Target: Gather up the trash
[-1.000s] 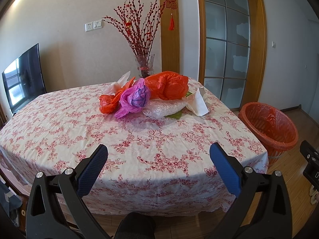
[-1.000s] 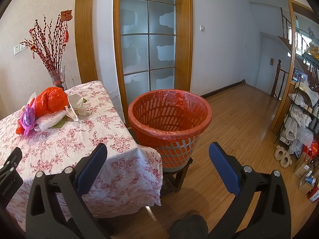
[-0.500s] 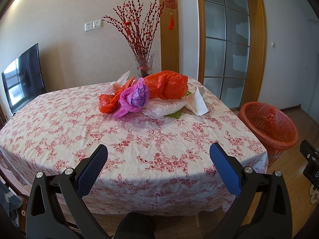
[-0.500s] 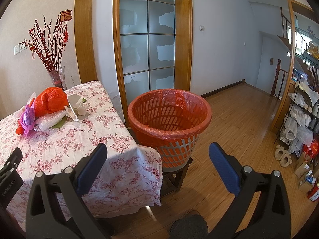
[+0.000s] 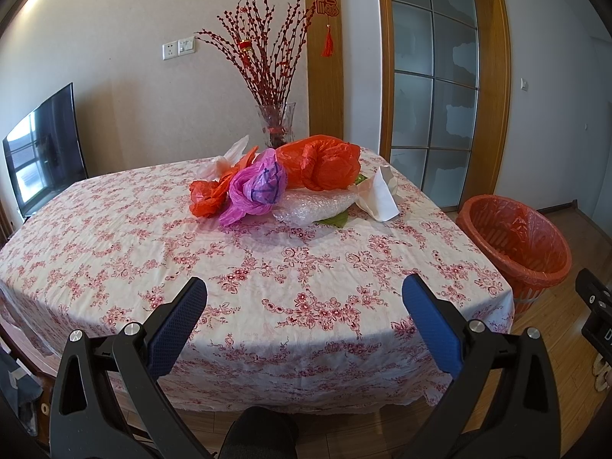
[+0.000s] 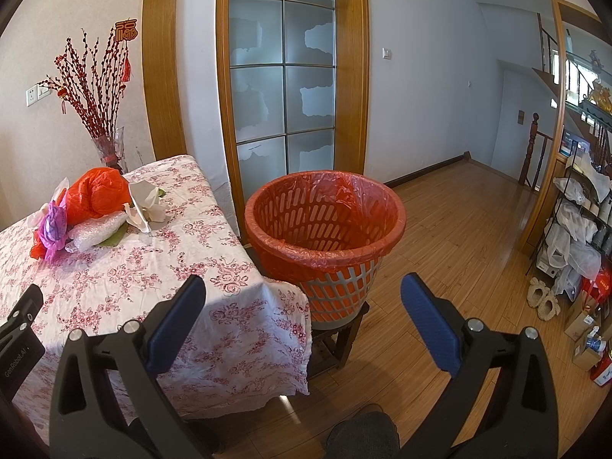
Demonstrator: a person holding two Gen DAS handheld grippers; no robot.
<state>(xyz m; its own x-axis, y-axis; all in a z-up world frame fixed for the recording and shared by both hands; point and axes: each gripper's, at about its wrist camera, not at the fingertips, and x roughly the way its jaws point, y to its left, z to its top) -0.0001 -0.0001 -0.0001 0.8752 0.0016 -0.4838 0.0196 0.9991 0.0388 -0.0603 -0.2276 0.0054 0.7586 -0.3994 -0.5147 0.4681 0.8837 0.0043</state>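
Note:
A heap of trash lies at the far side of the table: a big orange plastic bag point(image 5: 321, 164), a pink bag point(image 5: 258, 187), a smaller orange bag point(image 5: 206, 197), clear bubble wrap point(image 5: 315, 208), white paper point(image 5: 378, 195) and a green scrap point(image 5: 334, 220). The heap also shows in the right wrist view point(image 6: 93, 195). An orange-lined basket bin point(image 6: 325, 225) stands on a low stool right of the table; it also shows in the left wrist view point(image 5: 514, 243). My left gripper point(image 5: 304, 300) is open and empty over the table's near edge. My right gripper point(image 6: 302, 300) is open and empty, in front of the bin.
The table wears a floral cloth point(image 5: 153, 252). A glass vase with red branches point(image 5: 275, 130) stands behind the heap. A TV point(image 5: 42, 153) is at left, a glazed door point(image 6: 283, 88) behind the bin, and a cluttered rack point(image 6: 577, 222) at right on the wooden floor.

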